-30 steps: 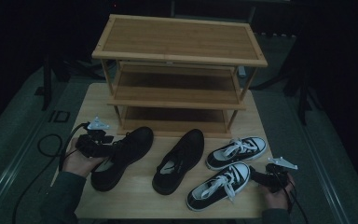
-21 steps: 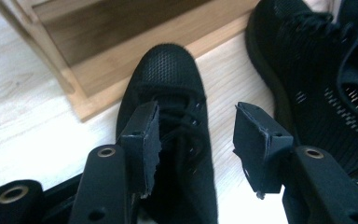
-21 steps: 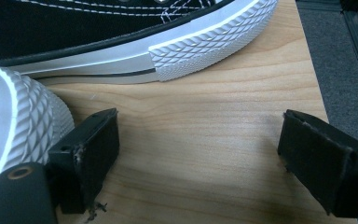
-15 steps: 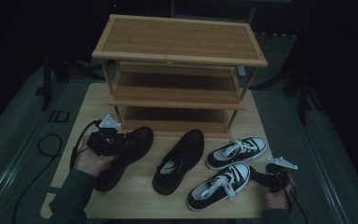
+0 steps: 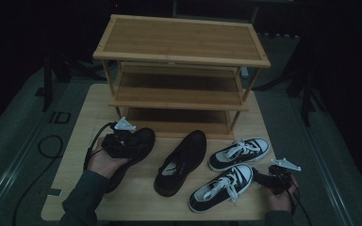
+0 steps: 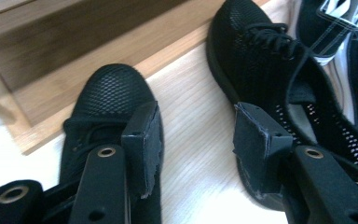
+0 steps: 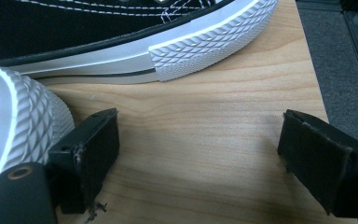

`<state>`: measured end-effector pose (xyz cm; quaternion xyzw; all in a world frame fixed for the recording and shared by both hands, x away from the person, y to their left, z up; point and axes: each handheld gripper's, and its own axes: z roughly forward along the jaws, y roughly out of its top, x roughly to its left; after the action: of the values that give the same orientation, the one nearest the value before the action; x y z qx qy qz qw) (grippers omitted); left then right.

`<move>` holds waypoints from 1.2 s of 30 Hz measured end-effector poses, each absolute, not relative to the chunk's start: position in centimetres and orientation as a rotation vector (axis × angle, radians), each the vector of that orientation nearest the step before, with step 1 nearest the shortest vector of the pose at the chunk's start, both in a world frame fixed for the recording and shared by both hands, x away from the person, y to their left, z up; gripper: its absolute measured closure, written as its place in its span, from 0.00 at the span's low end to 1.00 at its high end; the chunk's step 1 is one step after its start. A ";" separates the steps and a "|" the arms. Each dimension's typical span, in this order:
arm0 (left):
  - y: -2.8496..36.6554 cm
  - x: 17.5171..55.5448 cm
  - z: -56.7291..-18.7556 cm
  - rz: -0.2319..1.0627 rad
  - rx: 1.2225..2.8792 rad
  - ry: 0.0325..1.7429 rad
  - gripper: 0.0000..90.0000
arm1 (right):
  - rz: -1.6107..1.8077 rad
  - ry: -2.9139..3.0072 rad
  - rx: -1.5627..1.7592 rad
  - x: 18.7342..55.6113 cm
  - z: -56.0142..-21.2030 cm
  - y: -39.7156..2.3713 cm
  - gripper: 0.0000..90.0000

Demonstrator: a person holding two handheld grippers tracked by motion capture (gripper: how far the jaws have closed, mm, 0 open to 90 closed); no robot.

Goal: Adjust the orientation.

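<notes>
- Since a second ago my left hand has carried the left gripper up and right along the left black mesh shoe, from its heel end toward the laces; my right gripper has kept its place
- High view: the left gripper hovers over the left black mesh shoe, which lies on the desk in front of the wooden shoe rack. The second black shoe lies beside it, then two black-and-white sneakers. My right gripper rests by the nearer sneaker's toe
- Left gripper view: the jaws stand fairly wide with bare desk between them, holding nothing. The left black mesh shoe lies under the left jaw, the second black shoe under the right
- Right gripper view: the jaws stand wide and empty over the desk, the left one against a sneaker's ribbed white toe
- To grip well, I judge I should shift left until both pads straddle the shoe's collar, lower, then close firmly before lifting toward the rack
</notes>
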<state>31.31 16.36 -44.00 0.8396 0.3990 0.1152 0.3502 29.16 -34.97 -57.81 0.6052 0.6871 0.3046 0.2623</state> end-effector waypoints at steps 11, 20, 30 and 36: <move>14.5 31.8 -44.2 0.226 2.176 1.002 0.57 | 0.823 1.860 1.630 29.2 -57.8 -35.0 0.14; 13.3 31.9 -44.7 0.187 2.187 0.976 0.64 | 0.823 1.860 1.631 29.2 -57.8 -35.0 0.14; 11.6 32.1 -45.4 0.171 2.223 0.951 0.64 | 0.823 1.859 1.634 29.2 -57.8 -35.0 0.14; 10.4 32.3 -45.8 0.154 2.251 0.928 0.64 | 0.823 1.859 1.634 29.2 -57.8 -35.0 0.14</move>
<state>32.29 10.41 -45.80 0.8663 0.3572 0.0593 0.3440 29.16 -34.99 -57.82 0.6042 0.6877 0.3044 0.2634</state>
